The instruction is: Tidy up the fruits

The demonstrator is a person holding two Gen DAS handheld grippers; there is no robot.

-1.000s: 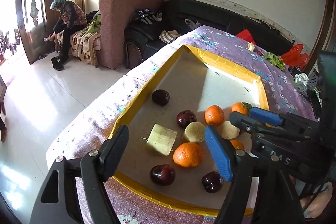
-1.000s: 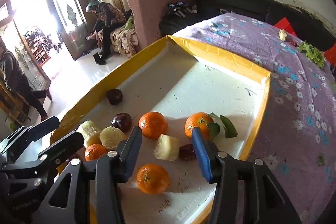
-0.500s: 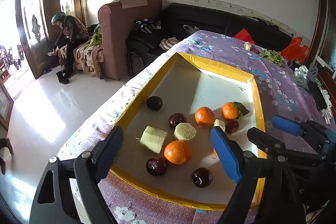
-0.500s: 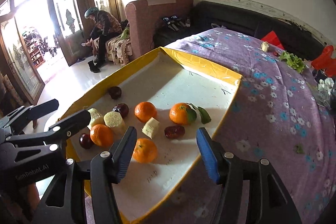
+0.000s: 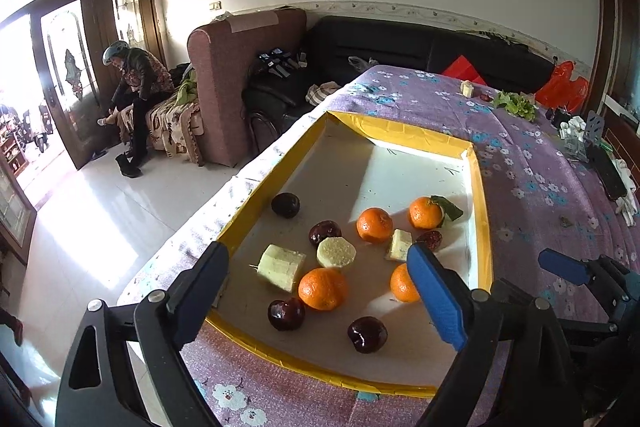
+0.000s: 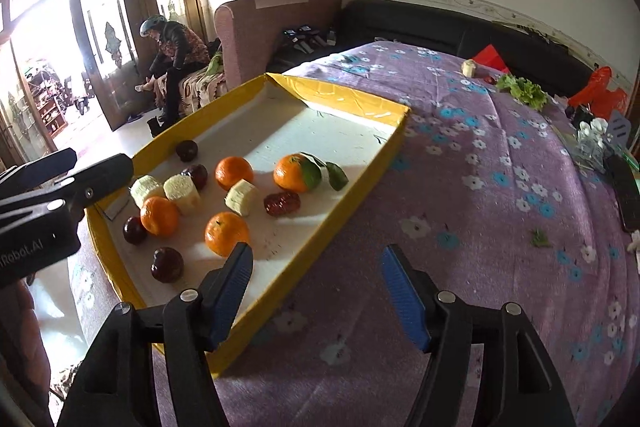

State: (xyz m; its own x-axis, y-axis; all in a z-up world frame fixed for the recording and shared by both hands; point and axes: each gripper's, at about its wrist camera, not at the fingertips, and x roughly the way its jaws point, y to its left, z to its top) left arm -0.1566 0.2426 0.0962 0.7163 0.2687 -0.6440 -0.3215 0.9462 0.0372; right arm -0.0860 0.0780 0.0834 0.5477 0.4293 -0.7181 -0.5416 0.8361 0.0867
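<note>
Fingers (image 5: 436,301) of both grippers spread, empty, lately widening, above yellow tray edge (image 6: 356,183) and bare cloth (image 6: 480,227).

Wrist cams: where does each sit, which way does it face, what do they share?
Left wrist: on the left gripper, looking down along its open fingers at the yellow-rimmed tray of fruit; the right gripper shows at right.
Right wrist: on the right gripper, open, over the tray's edge and purple tablecloth; left gripper at left.
Shared: tray, leafy orange, sofa.
</note>
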